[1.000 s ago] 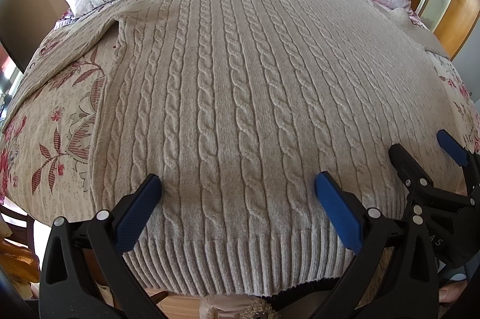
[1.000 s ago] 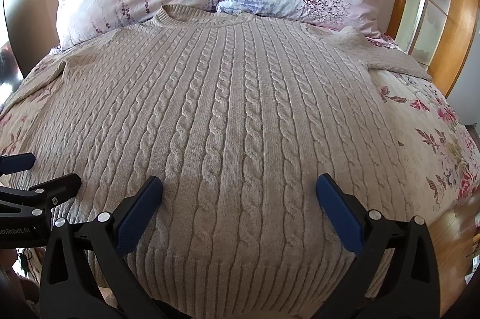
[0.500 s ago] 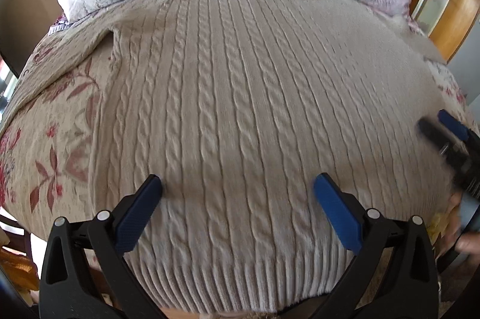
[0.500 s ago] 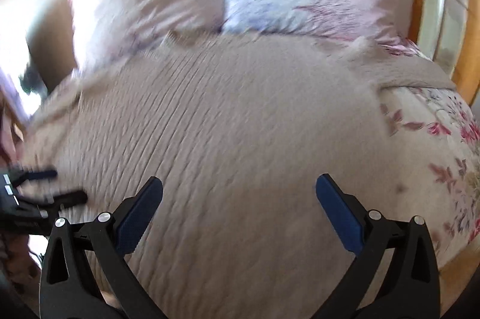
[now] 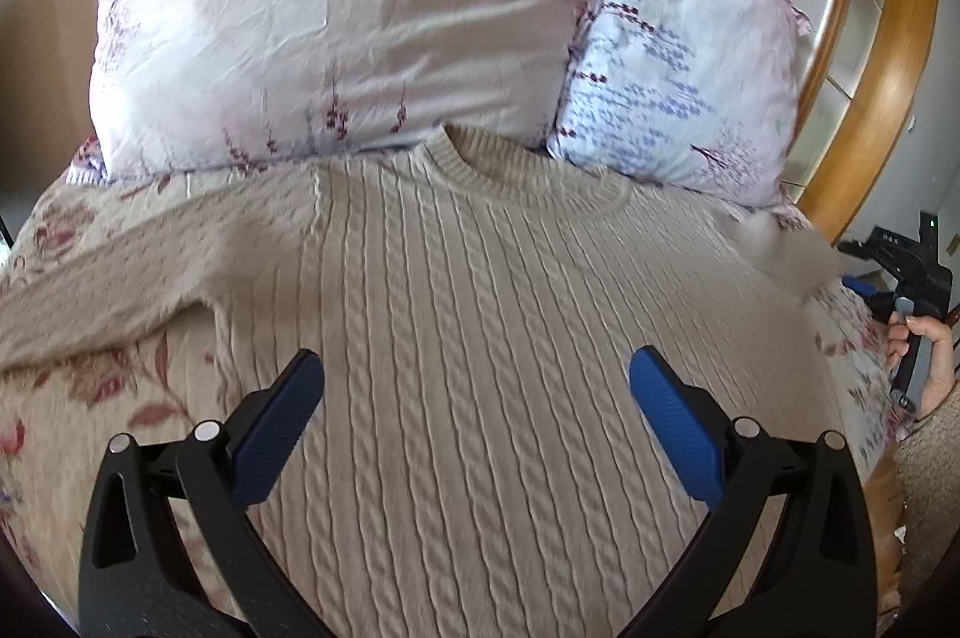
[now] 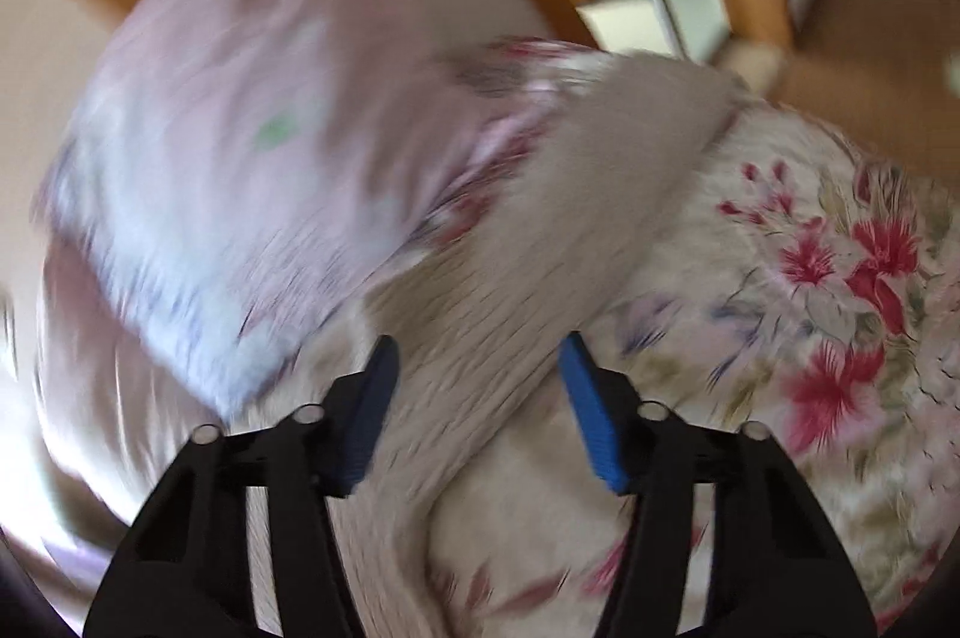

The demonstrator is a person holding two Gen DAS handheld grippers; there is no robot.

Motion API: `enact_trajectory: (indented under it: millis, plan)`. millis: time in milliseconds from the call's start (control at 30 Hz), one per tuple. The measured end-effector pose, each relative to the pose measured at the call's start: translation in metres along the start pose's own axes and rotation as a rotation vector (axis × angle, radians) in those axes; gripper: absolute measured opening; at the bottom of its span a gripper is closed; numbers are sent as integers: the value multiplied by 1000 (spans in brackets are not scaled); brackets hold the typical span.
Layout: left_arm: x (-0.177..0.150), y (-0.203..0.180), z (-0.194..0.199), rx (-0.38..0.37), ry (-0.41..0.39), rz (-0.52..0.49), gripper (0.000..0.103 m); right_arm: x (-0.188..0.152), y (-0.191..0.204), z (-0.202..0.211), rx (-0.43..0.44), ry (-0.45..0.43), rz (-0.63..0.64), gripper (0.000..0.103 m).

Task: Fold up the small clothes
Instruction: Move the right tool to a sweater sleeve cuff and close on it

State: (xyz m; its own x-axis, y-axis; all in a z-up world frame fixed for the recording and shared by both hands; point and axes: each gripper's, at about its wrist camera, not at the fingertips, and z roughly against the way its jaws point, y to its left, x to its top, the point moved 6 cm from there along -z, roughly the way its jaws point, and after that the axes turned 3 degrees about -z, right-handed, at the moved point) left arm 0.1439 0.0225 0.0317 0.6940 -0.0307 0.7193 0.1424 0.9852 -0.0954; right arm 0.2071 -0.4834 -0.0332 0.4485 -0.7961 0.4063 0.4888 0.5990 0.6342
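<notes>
Two hand-held grippers are in play over one cream cable-knit sweater [image 5: 480, 338], which lies face up and spread flat on the floral-print bedspread [image 5: 90, 386], collar toward the two pale floral pillows [image 5: 336, 32].

Left gripper [image 5: 477, 398]: blue pads spread wide, nothing between them. It hovers above the sweater's chest, the left sleeve [image 5: 120, 290] stretching out beyond its left finger.

Right gripper [image 6: 477, 407]: jaws closing. The sweater's right sleeve [image 6: 540, 290] runs directly ahead between the blue pads [image 6: 585, 416], but a gap shows on both sides, so no grip is made yet. The view is heavily motion-blurred. In the left wrist view this gripper sits at the far right bed edge, held by the person's hand [image 5: 924, 356].

Assessment: the step in hand appears to be taking the right sleeve to fold it inward across the body.

Risks:
- Jaws shutting while the hand is in fast motion could miss the sleeve or catch only a thin edge, which may slip out on lifting.
- Pads could pinch bedspread along with the knit, dragging the bedding.
- Pulling one sleeve hard could skew the flat body, since the left gripper pins nothing.
</notes>
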Motion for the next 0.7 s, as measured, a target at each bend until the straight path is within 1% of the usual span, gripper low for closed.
enact_trajectory:
  millis: [67, 133, 200, 300, 400, 467, 533, 633, 700]
  plan:
    - [7, -2, -7, 15, 1, -17, 101, 11, -13, -8, -54, -21, -31, 54]
    - [14, -6, -16, 11, 10, -40, 101, 20, -21, -15, -81, -23, -63, 52]
    - [17, -8, -22, -10, 24, -51, 101, 25, -26, -22, -80, -14, -102, 50]
    - [16, -8, -31, -27, 38, -37, 101, 32, -34, -30, -98, -17, -126, 46]
    - [12, -7, -38, -47, 60, -19, 101, 36, -39, -34, -85, -27, -145, 41]
    - [10, -7, -42, -58, 67, -19, 101, 38, -40, -37, -91, -36, -146, 37]
    - [9, -6, -43, -49, 66, -22, 101, 39, -43, -38, -112, -50, -158, 28]
    - [8, -2, -47, -40, 75, -13, 101, 37, -53, -29, -129, -98, -202, 29]
    - [7, 0, -51, -42, 85, -5, 101, 37, -53, -30, -125, -100, -185, 29]
